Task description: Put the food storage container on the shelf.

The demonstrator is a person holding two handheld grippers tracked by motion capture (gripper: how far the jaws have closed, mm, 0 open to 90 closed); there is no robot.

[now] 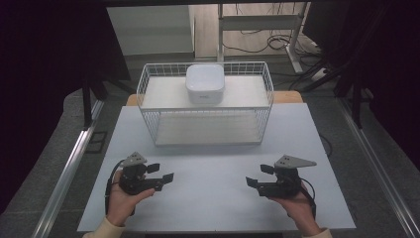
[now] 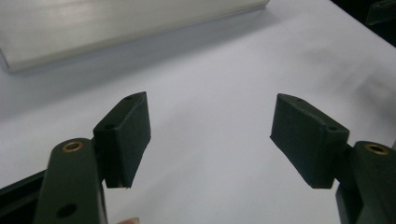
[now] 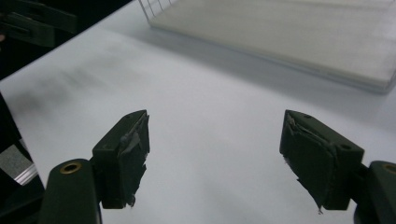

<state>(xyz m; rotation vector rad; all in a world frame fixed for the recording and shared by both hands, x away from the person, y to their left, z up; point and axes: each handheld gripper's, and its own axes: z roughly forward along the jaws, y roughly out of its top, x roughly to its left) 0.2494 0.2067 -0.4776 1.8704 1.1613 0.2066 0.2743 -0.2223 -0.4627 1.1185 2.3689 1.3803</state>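
A white wire rack [image 1: 205,106] with two shelves stands at the back of the white table [image 1: 213,163]. On its top shelf sits a white square bowl-like box [image 1: 204,83]. My left gripper [image 1: 161,172] is low over the table's front left, open, pointing right, nothing between its jaws. My right gripper [image 1: 260,175] is at the front right, open and empty, pointing left. In the left gripper view the gripper [image 2: 210,140] has wide-apart pads [image 2: 126,135] over bare table. In the right gripper view the gripper [image 3: 215,154] shows worn pads [image 3: 128,154] and the rack's lower shelf [image 3: 303,32] beyond.
The rack takes up the back half of the table. Metal rails [image 1: 69,168] run along both sides of the table. A desk frame and cables [image 1: 277,39] lie on the floor behind. Bare tabletop lies between the two grippers.
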